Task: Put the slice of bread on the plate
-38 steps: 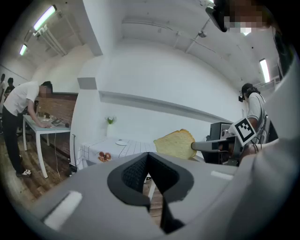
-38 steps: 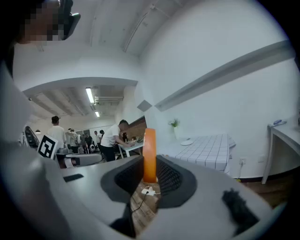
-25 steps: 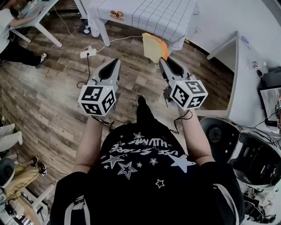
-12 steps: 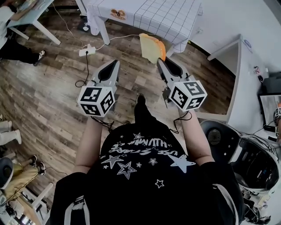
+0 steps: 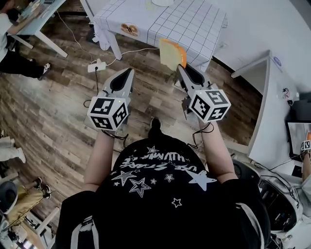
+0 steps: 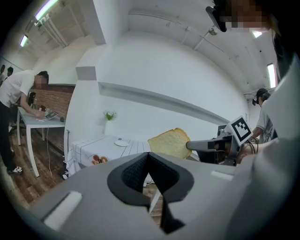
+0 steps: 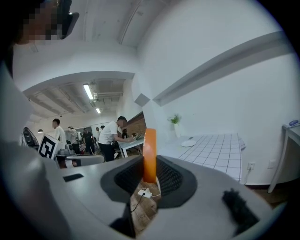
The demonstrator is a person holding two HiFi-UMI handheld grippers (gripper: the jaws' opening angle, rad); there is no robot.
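Note:
My right gripper [image 5: 180, 67] is shut on a slice of bread [image 5: 171, 53] and holds it upright in the air, just short of the table's near edge. The right gripper view shows the slice edge-on as an orange crust [image 7: 150, 152] between the pads. From the left gripper view its pale face [image 6: 169, 142] shows at the right gripper's tip. My left gripper [image 5: 129, 72] rides level beside it, shut, with nothing in it [image 6: 147, 157]. A white plate [image 6: 123, 143] lies on the checked tablecloth [image 5: 170, 19] ahead; the plate [image 7: 189, 143] is also in the right gripper view.
A power strip [image 5: 97, 65] and its cable lie on the wooden floor before the table. A small potted plant [image 6: 109, 116] stands at the table's back. A person leans over a desk [image 5: 29, 12] at far left. A white counter [image 5: 269, 102] runs along the right.
Both grippers have moved forward toward the table, the right one carrying the bread. More of the tabletop and the plate's edge have come into the head view.

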